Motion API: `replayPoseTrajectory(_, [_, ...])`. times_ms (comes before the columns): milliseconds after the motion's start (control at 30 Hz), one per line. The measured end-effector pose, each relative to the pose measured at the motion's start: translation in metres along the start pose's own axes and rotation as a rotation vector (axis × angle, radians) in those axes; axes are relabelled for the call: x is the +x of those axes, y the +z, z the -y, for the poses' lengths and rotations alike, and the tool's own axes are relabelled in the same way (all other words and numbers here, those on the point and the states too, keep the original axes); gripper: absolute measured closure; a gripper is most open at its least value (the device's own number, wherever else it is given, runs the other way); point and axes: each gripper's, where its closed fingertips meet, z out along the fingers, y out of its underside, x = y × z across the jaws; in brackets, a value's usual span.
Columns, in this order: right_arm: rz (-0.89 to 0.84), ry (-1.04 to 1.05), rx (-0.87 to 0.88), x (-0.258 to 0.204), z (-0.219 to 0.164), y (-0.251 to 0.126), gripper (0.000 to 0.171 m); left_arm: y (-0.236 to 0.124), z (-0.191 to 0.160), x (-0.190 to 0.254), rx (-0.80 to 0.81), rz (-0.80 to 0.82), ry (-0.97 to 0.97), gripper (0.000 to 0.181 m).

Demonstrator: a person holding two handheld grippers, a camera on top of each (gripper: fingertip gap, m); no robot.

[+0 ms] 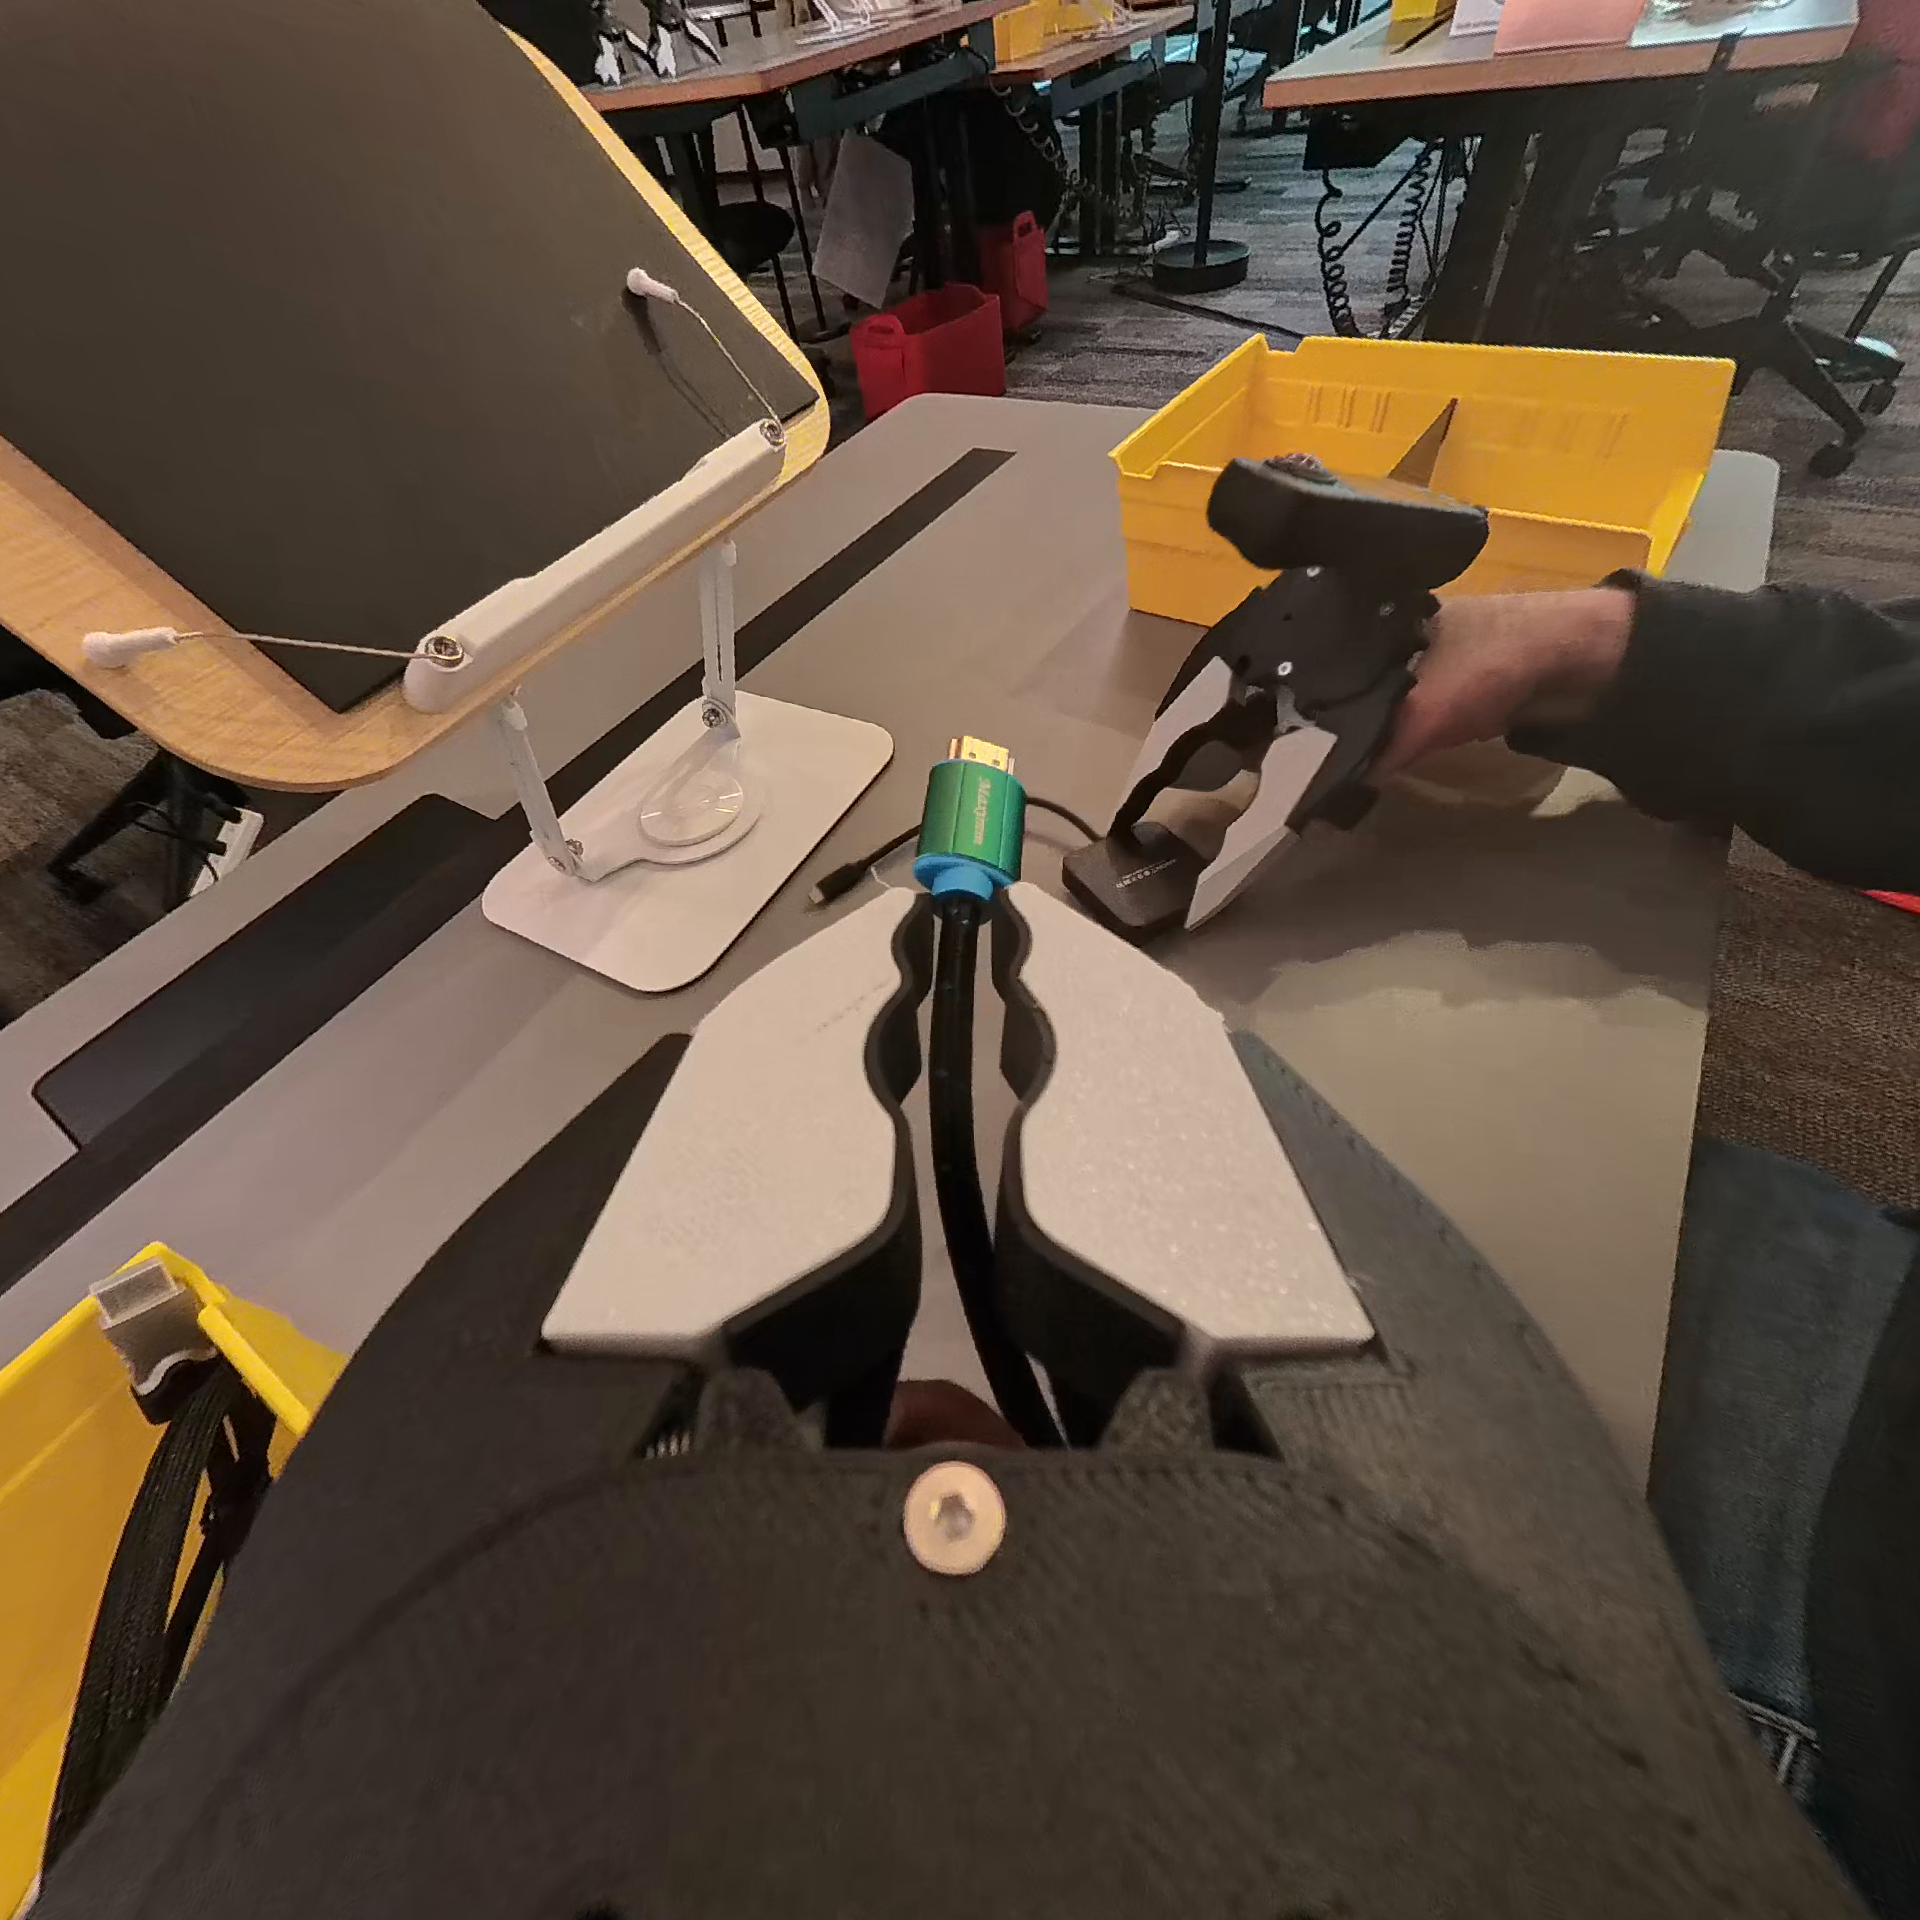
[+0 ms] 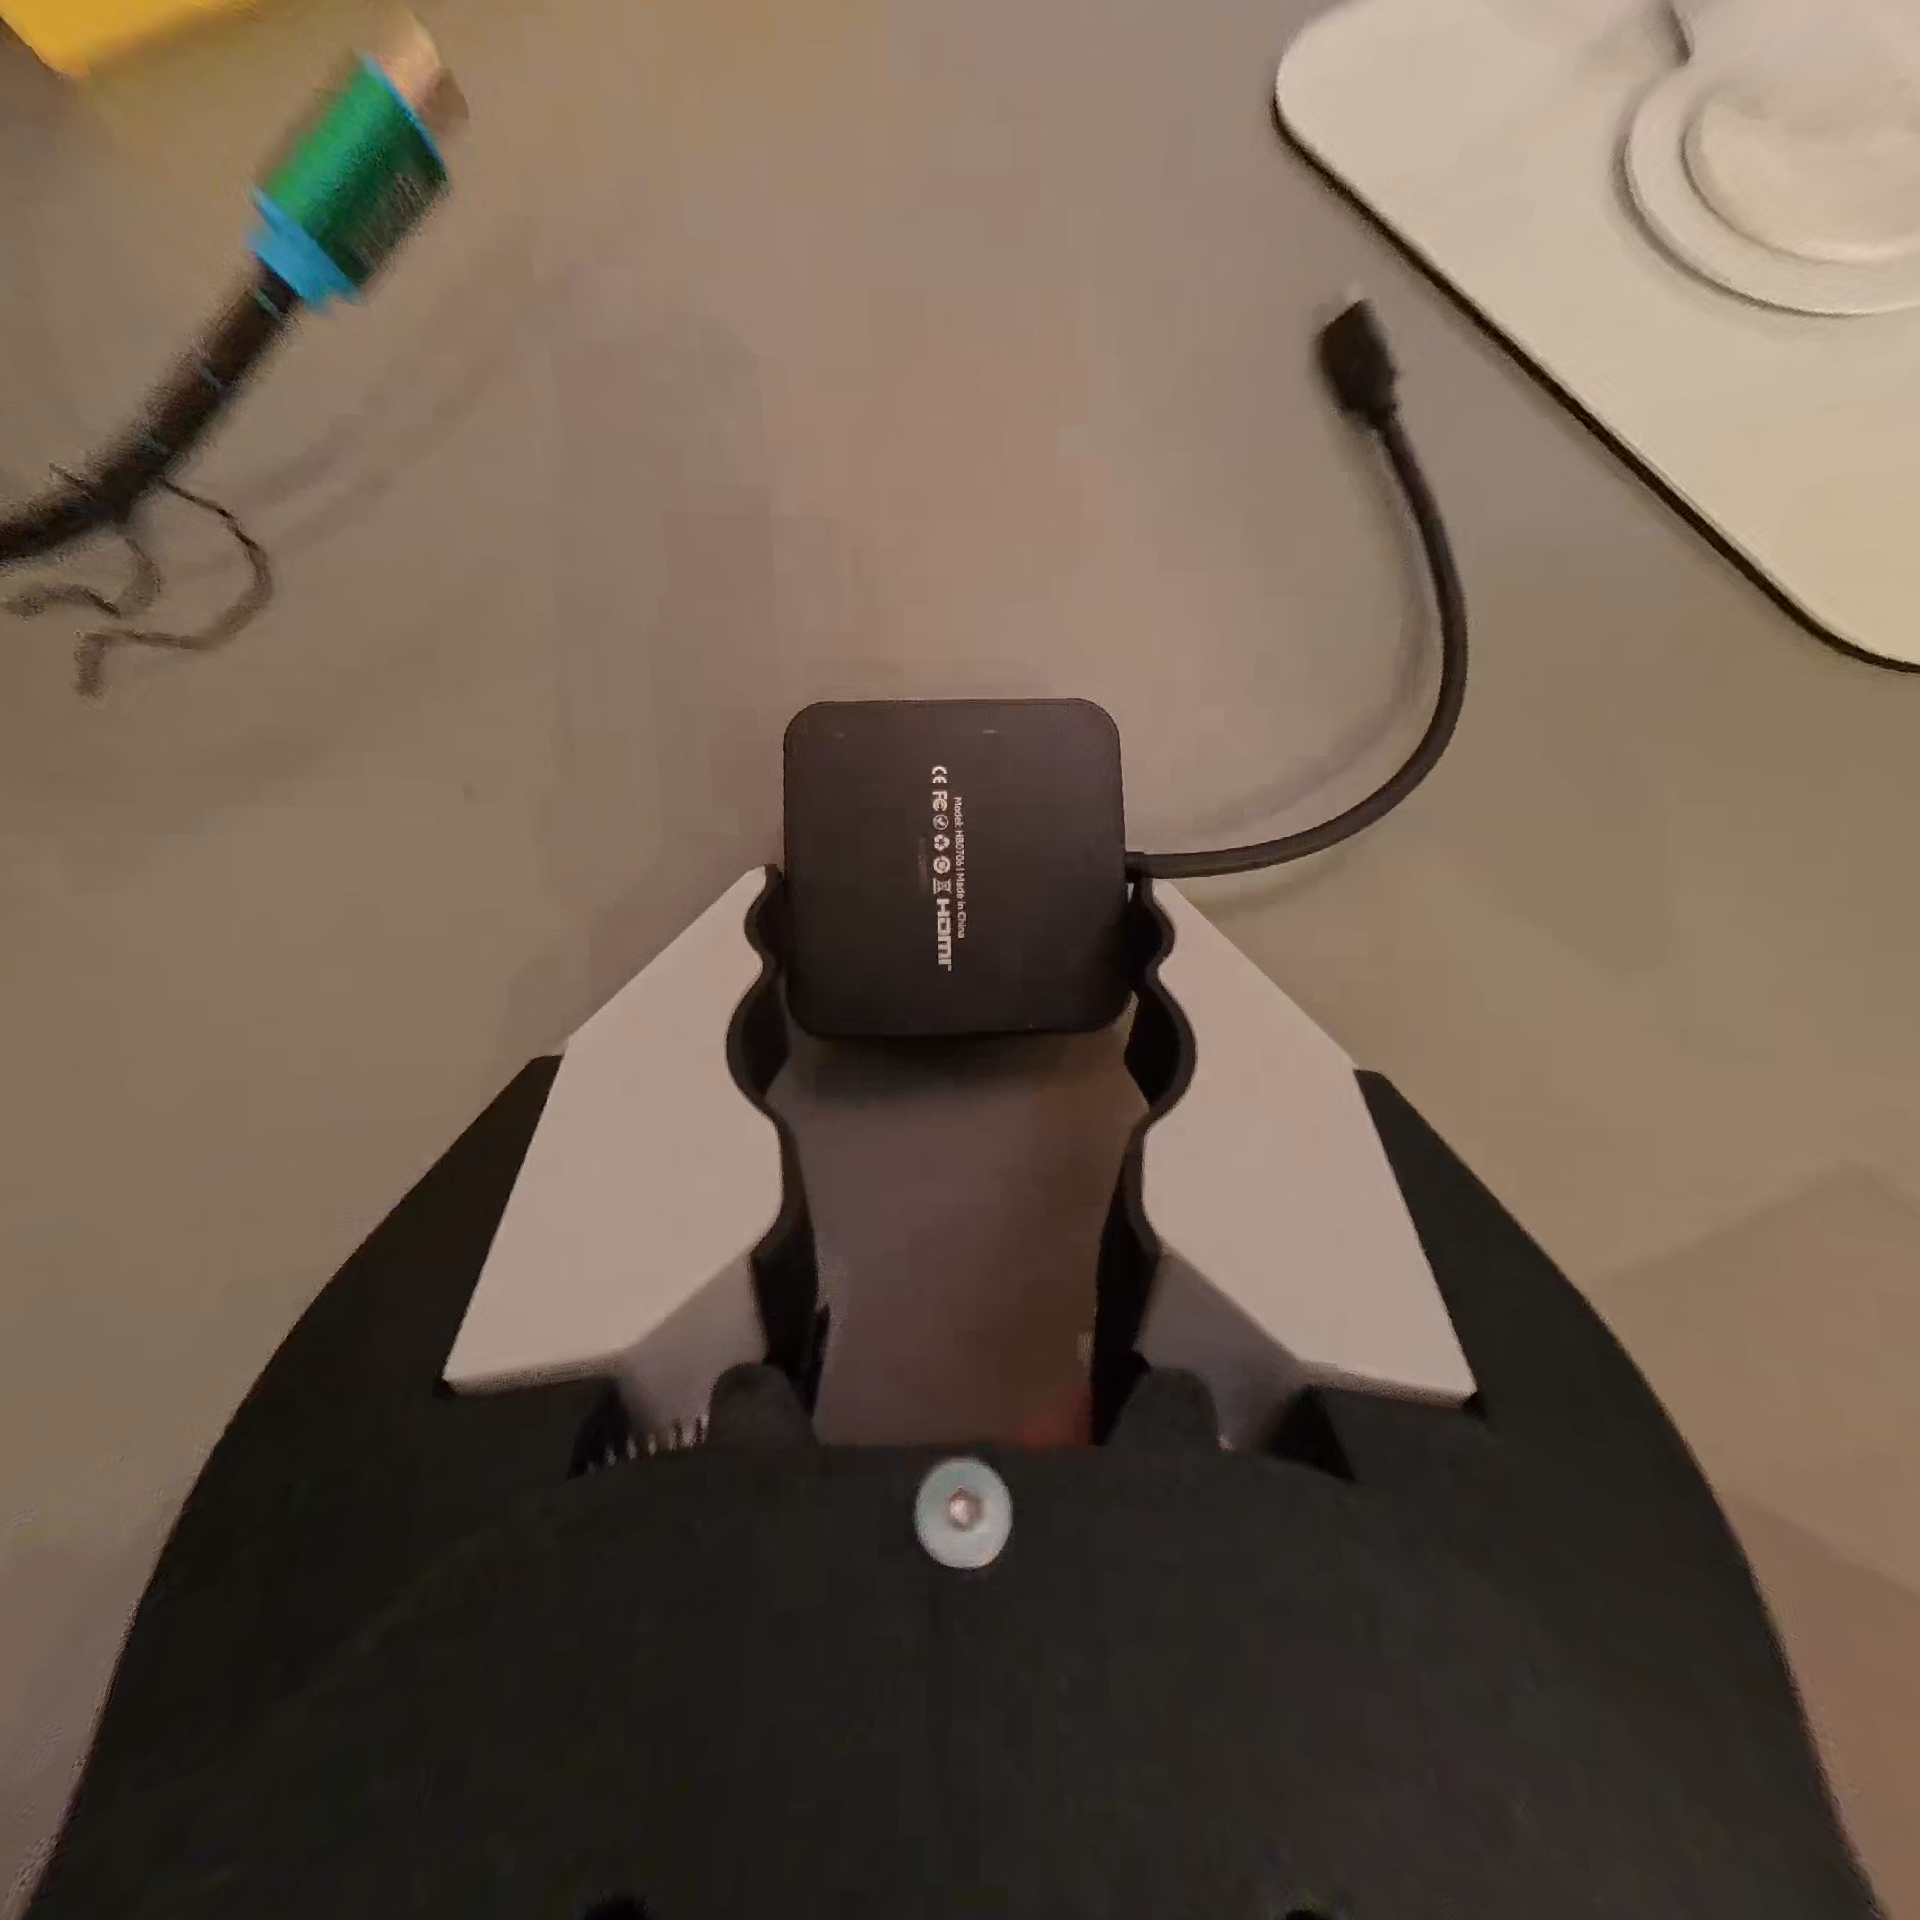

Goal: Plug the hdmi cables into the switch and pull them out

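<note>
My left gripper (image 1: 961, 914) is shut on the black cable just behind a green HDMI plug (image 1: 969, 821) with a blue collar and gold tip, held above the grey table. The plug also shows blurred in the right wrist view (image 2: 348, 187). The switch, a small black square box (image 2: 951, 868) with a short black tail cable (image 2: 1423, 623), lies on the table. My right gripper (image 2: 951, 883) is shut on the switch, a finger on each side. In the left wrist view the right gripper (image 1: 1174, 842) straddles the switch (image 1: 1127, 878), just right of the plug.
A white stand base (image 1: 686, 842) carries a tilted wood-edged black board (image 1: 343, 343) at the left. A yellow bin (image 1: 1423, 468) sits at the back right. Another yellow bin (image 1: 62, 1507) at the front left holds a braided cable with a silver plug (image 1: 145, 1330). There is about 25 centimetres between the tips of the two grippers.
</note>
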Motion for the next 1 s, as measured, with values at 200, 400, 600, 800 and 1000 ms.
replayPoseTrajectory(200, [0.172,-0.056,0.311,-0.022,0.039,-0.028,0.108,0.008,-0.009,0.005,-0.021,-0.026,-0.017,0.172])
replayPoseTrajectory(400, [0.252,-0.224,0.516,-0.047,0.079,-0.063,0.108,0.019,-0.018,0.016,-0.048,-0.068,-0.026,0.172])
replayPoseTrajectory(600, [0.284,-0.361,0.562,-0.067,0.104,-0.077,0.108,0.027,-0.021,0.03,-0.058,-0.115,-0.025,0.172])
replayPoseTrajectory(800, [0.262,-0.471,0.483,-0.071,0.115,-0.068,0.108,0.031,-0.021,0.043,-0.07,-0.158,-0.015,0.172])
replayPoseTrajectory(1000, [0.251,-0.566,0.412,-0.074,0.124,-0.059,0.108,0.034,-0.026,0.048,-0.087,-0.189,-0.013,0.172])
